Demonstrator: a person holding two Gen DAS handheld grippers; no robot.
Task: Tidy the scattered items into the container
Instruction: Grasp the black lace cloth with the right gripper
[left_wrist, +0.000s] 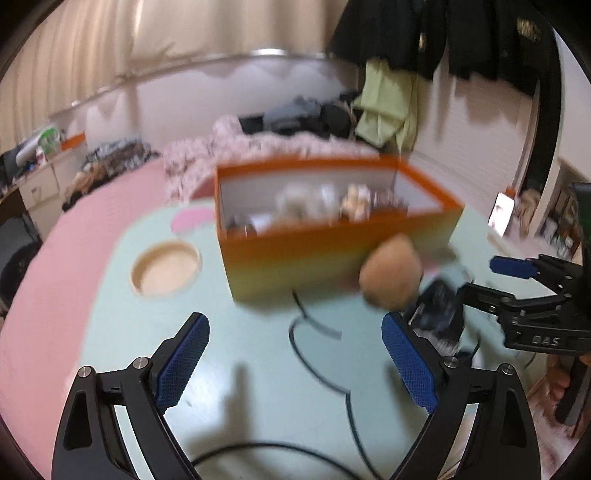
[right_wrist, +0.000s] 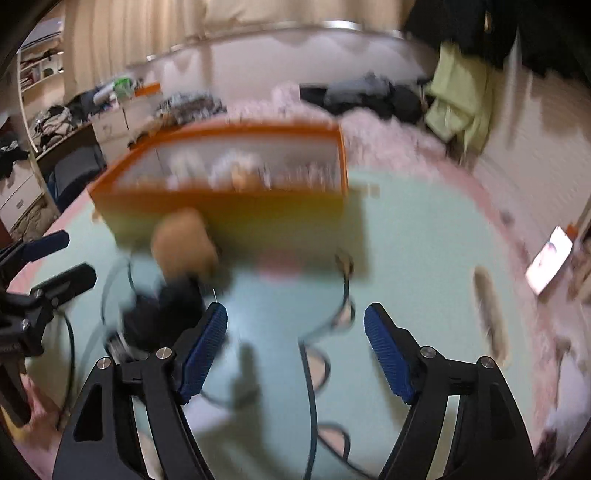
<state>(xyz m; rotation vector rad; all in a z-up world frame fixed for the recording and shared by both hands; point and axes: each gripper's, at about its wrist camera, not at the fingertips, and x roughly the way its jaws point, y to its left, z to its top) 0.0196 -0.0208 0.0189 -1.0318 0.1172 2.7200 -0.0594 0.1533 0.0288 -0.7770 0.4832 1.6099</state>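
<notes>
Box (left_wrist: 332, 254) long axis left-right.

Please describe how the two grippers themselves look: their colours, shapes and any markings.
Both are alike. The left gripper has black plastic arms with triangular cut-outs, silver round screws at the joints, and blue ribbed pads on the inner faces of its fingers. The right gripper has the same build; seen from the left wrist camera, its black body carries raised letters that look like "DAS". No cables on the grippers can be made out.
</notes>
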